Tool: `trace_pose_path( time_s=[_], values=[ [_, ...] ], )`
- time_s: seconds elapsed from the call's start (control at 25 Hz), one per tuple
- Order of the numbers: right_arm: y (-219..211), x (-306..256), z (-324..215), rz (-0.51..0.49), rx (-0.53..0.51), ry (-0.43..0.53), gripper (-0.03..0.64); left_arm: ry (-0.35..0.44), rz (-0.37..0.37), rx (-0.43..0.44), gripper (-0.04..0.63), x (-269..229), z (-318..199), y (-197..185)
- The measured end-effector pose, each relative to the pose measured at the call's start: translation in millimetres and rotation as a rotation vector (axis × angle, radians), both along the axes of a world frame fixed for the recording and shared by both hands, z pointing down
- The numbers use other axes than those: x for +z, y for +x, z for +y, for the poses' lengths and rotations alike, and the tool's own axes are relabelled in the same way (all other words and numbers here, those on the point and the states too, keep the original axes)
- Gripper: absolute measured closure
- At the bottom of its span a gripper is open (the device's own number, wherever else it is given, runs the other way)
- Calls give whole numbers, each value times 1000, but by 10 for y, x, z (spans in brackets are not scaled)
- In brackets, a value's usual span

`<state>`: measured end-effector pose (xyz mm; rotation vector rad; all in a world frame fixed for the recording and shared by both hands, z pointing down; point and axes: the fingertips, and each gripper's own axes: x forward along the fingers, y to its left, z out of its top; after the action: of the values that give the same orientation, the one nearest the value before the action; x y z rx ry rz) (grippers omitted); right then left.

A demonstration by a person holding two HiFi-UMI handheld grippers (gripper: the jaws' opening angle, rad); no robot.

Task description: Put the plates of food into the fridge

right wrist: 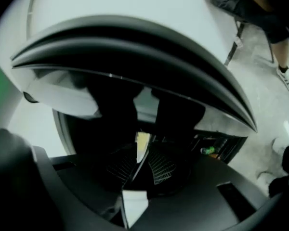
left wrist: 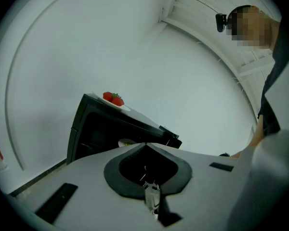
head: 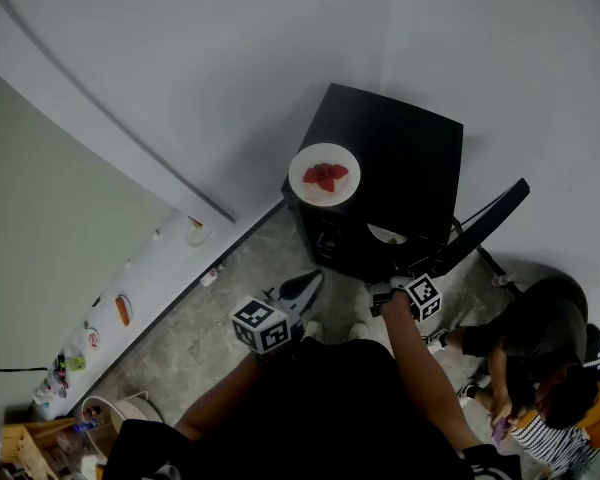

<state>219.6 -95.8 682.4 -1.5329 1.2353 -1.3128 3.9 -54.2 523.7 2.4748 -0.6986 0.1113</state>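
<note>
Two forearms reach down toward the floor, each holding a gripper. Left gripper (head: 308, 283) is clenched on nothing and hangs short of the fridge, probably to keep out of the way. Right gripper (head: 382, 294) sits at the open front of the black fridge (head: 405, 153), its jaws released and empty, likely free for the next plate. Fridge door (head: 492, 218) stands swung out to the right. One white plate (head: 385, 234) shows just inside. Farther off, the plate of strawberries (head: 324, 174) sits at the fridge top's near left corner, not yet put in.

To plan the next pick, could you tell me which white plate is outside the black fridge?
The round white plate of red strawberries, on top of the black fridge; the other plate sits inside.
</note>
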Motion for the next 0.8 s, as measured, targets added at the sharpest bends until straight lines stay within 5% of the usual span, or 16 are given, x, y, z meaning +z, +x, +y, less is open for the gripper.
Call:
trace_pose_path(
  time_s=[0.36, 0.8],
  values=[
    [-124, -357, 206, 171, -156, 88, 591, 14, 25, 1, 572, -28, 14, 21],
    [-446, -1110, 409, 538, -376, 244, 592, 99, 33, -5, 572, -186, 78, 66]
  ],
)
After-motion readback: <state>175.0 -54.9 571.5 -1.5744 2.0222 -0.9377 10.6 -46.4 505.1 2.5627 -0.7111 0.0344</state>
